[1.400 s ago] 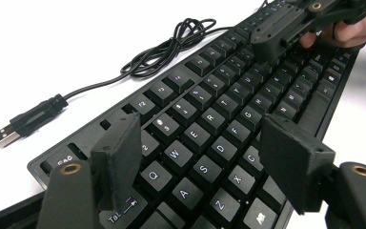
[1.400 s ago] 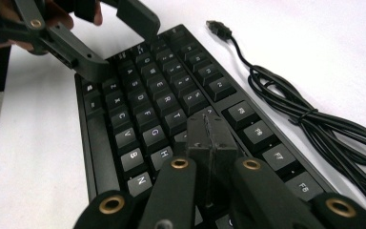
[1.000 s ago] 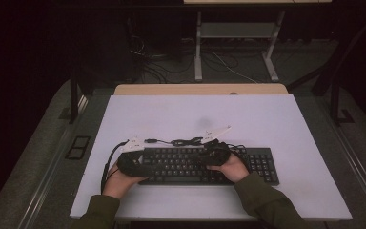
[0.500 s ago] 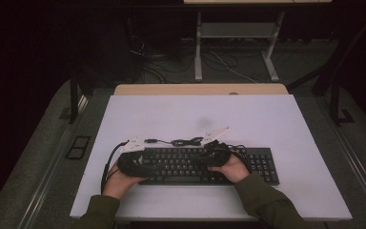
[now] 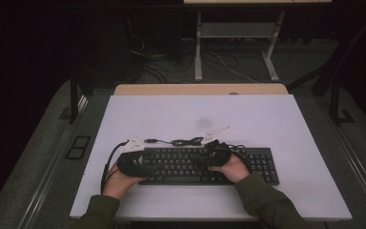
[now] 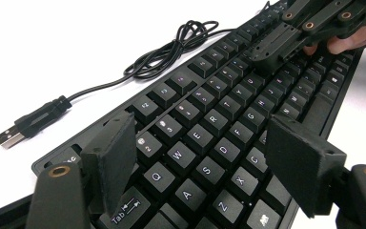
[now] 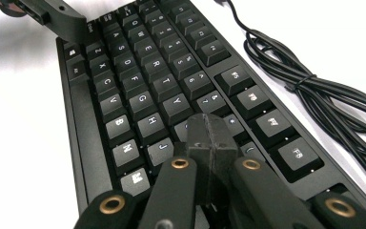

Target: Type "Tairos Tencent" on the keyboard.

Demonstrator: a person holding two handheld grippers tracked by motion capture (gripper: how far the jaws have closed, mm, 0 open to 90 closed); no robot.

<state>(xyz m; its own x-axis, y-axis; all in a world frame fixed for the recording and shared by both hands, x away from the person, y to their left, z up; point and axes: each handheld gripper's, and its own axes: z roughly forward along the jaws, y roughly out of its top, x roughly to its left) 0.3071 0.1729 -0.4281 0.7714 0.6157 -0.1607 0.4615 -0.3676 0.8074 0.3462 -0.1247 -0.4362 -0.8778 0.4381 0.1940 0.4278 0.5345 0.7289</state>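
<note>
A black keyboard (image 5: pixel 195 165) lies near the table's front edge, with its bundled black cable (image 5: pixel 187 141) behind it. My left gripper (image 5: pixel 143 161) hovers over the keyboard's left end. In the left gripper view its jaws stand open (image 6: pixel 205 162) above the Q, W, A and S keys (image 6: pixel 186 160), and its pads (image 6: pixel 112 160) pinch nothing. My right gripper (image 5: pixel 212 155) is over the middle of the keyboard. In the right gripper view it is shut (image 7: pixel 209 131), tips together, just above or on a key beside J (image 7: pixel 159 149); I cannot tell if they touch.
The cable's USB plug (image 6: pixel 14 133) lies loose on the white table top (image 5: pixel 267 119) behind the keyboard's left end. The coiled cable (image 7: pixel 310 83) runs along the keyboard's far side. Dark floor and a desk frame (image 5: pixel 198 52) lie beyond the table.
</note>
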